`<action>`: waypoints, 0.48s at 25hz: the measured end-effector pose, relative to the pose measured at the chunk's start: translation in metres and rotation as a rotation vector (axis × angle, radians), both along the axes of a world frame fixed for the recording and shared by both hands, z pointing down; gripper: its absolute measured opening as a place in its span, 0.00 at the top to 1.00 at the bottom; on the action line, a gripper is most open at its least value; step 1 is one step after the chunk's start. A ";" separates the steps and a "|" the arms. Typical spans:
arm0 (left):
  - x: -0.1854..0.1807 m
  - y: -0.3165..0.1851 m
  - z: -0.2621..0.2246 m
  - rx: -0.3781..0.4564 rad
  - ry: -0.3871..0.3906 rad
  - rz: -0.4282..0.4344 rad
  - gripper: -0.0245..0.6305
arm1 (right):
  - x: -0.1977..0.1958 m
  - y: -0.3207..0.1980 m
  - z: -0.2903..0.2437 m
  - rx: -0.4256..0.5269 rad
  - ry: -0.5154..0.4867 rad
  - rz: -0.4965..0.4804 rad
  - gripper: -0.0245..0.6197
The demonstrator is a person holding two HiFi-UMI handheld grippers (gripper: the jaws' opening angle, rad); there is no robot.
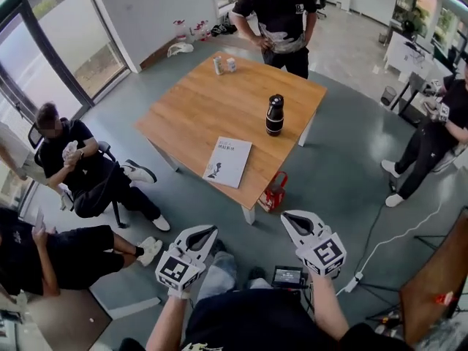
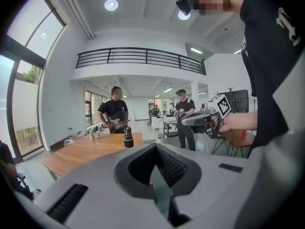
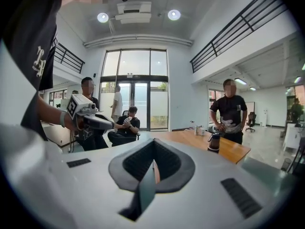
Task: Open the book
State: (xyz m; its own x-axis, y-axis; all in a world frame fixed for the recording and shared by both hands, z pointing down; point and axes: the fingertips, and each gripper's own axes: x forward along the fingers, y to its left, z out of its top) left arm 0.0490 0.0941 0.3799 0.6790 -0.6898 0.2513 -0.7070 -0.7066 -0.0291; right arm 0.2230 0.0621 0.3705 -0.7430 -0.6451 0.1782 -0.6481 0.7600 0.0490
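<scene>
The book (image 1: pixel 227 161) lies shut and flat, cover up, near the edge of the wooden surface (image 1: pixel 197 104) closest to the person holding the tools. Neither tool touches it, and both are held low in front of the person's body, well apart from the surface.

The left tongs (image 1: pixel 208 230) have their 2 jaws pressed together with nothing between them. The left gripper view shows only a thin seam where they meet (image 2: pixel 157 182). The right tongs (image 1: pixel 289 217) are likewise closed and empty (image 3: pixel 148 175).

A dark bottle (image 1: pixel 274 115) stands upright on the surface beyond the book, apart from it. 2 small containers (image 1: pixel 223 65) stand side by side near the far edge. A red object (image 1: pixel 275 191) sits on the floor beside a leg of the surface. 1 person (image 1: pixel 281 13) stands at the far side, and another (image 1: pixel 73 163) sits on a chair to the left.
</scene>
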 end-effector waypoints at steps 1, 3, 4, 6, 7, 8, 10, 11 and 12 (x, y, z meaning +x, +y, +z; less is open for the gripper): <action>0.002 -0.008 0.005 -0.010 0.001 0.006 0.95 | 0.004 -0.004 0.001 -0.005 0.004 0.010 0.99; 0.006 -0.025 0.012 -0.026 0.002 0.024 0.95 | 0.013 -0.013 0.004 -0.014 0.017 0.035 0.99; 0.007 -0.034 0.015 -0.033 0.003 0.034 0.95 | 0.016 -0.017 0.005 -0.020 0.024 0.050 0.99; 0.009 -0.051 0.021 -0.049 0.009 0.055 0.95 | 0.023 -0.025 0.009 -0.037 0.036 0.084 0.99; 0.009 -0.060 0.025 -0.057 0.011 0.065 0.95 | 0.026 -0.030 0.010 -0.046 0.041 0.101 0.99; 0.009 -0.070 0.028 -0.063 0.011 0.074 0.95 | 0.028 -0.036 0.012 -0.053 0.045 0.115 0.99; 0.003 -0.091 0.034 -0.073 0.010 0.083 0.95 | 0.027 -0.050 0.016 -0.070 0.062 0.131 0.99; -0.001 -0.102 0.037 -0.079 0.010 0.084 0.95 | 0.024 -0.058 0.019 -0.078 0.072 0.133 0.99; -0.006 -0.112 0.041 -0.087 0.011 0.083 0.95 | 0.021 -0.067 0.023 -0.087 0.082 0.133 0.99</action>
State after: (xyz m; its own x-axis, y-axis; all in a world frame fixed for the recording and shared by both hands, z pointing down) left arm 0.0434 -0.0180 0.4204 0.7360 -0.6069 0.3000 -0.6457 -0.7624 0.0419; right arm 0.2436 -0.0045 0.3930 -0.6329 -0.7161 0.2943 -0.7396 0.6716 0.0436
